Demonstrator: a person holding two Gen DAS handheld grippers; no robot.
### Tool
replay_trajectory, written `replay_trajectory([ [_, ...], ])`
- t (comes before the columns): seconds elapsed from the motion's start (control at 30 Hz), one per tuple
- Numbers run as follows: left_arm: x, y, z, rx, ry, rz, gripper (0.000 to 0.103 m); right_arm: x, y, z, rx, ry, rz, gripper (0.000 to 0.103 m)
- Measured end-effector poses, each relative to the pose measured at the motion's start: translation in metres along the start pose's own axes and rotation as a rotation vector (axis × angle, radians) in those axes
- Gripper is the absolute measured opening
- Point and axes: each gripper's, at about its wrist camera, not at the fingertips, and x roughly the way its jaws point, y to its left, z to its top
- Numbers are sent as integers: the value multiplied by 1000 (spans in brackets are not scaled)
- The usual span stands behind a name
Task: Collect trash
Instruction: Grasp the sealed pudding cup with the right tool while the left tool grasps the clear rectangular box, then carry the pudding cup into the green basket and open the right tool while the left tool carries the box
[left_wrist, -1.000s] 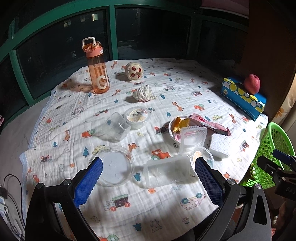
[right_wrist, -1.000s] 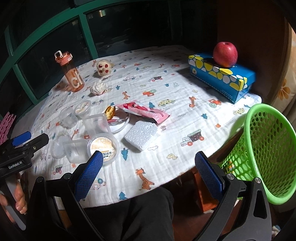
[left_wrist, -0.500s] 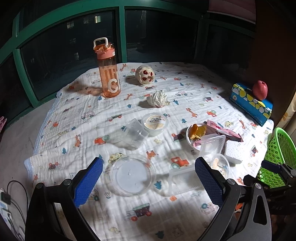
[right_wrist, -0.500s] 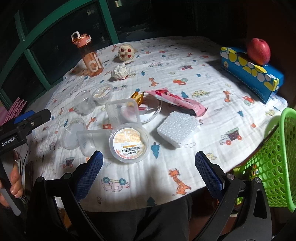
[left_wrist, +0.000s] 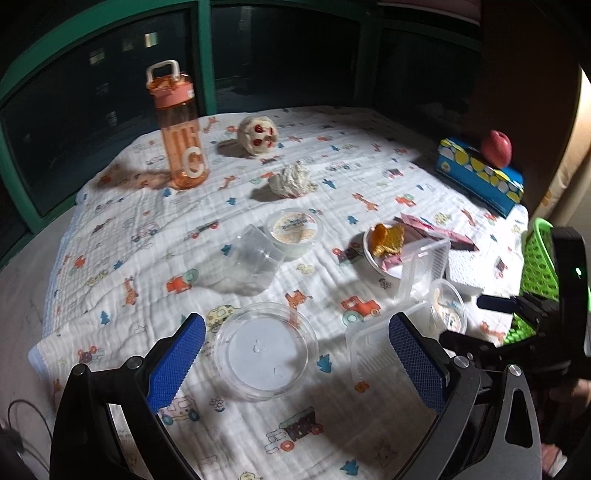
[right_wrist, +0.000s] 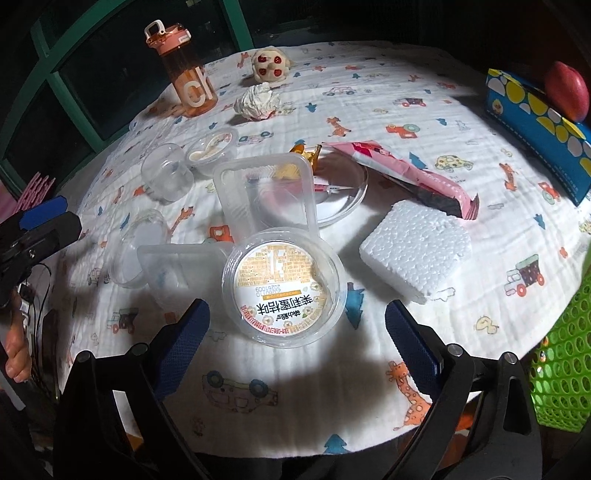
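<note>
Trash lies on a round table with a printed white cloth (left_wrist: 110, 229). My left gripper (left_wrist: 295, 354) is open and empty, just above a clear round lid (left_wrist: 266, 350). My right gripper (right_wrist: 295, 332) is open and empty, close over a tilted round cup with a printed yellow seal (right_wrist: 282, 286). Around it lie a clear rectangular tub on its side (right_wrist: 177, 271), an upright clear tub (right_wrist: 266, 192), a white foam block (right_wrist: 417, 247), a pink wrapper (right_wrist: 410, 177), a clear dish with orange scraps (right_wrist: 343, 192), a crumpled tissue (right_wrist: 258, 99), a clear cup (right_wrist: 166, 177) and a sealed cup (right_wrist: 214, 146).
A green mesh basket (right_wrist: 561, 373) stands beside the table's right edge. An orange water bottle (left_wrist: 181, 125) and a round red-spotted toy (left_wrist: 258, 134) stand at the back. A blue tissue box (left_wrist: 480, 177) with a red apple (left_wrist: 496, 147) on it sits far right.
Both grippers have moved forward and lower toward the table. The right one has closed in on the sealed cup and the left on the clear lid. Nothing was picked up.
</note>
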Motion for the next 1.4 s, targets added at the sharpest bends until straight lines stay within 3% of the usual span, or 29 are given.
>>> replay_trajectory([
  [0.3, 24, -12, -1, 167, 58, -176, 92, 12, -1, 5, 16, 13, 3, 86],
  [0.43, 42, -23, 1, 261, 102, -223, 77, 15, 0, 6, 30, 21, 22, 75],
  [0.53, 56, -29, 2, 308, 137, -258, 73, 12, 2, 7, 43, 18, 29, 69],
  [0.9, 86, -46, -1, 367, 197, -331, 52, -11, -8, 0, 77, -26, 11, 69],
  [1.0, 88, -49, -3, 388, 200, -334, 54, -20, -12, -3, 86, -39, 11, 69],
  [1.07, 90, -50, -2, 382, 218, -311, 75, -25, -14, -5, 88, -44, 11, 69],
  [1.3, 86, -54, 2, 464, 211, -351, 84, -42, -21, -11, 81, -55, 13, 69],
  [1.4, 87, -60, 4, 518, 227, -404, 89, -49, -26, -14, 89, -59, 7, 69],
])
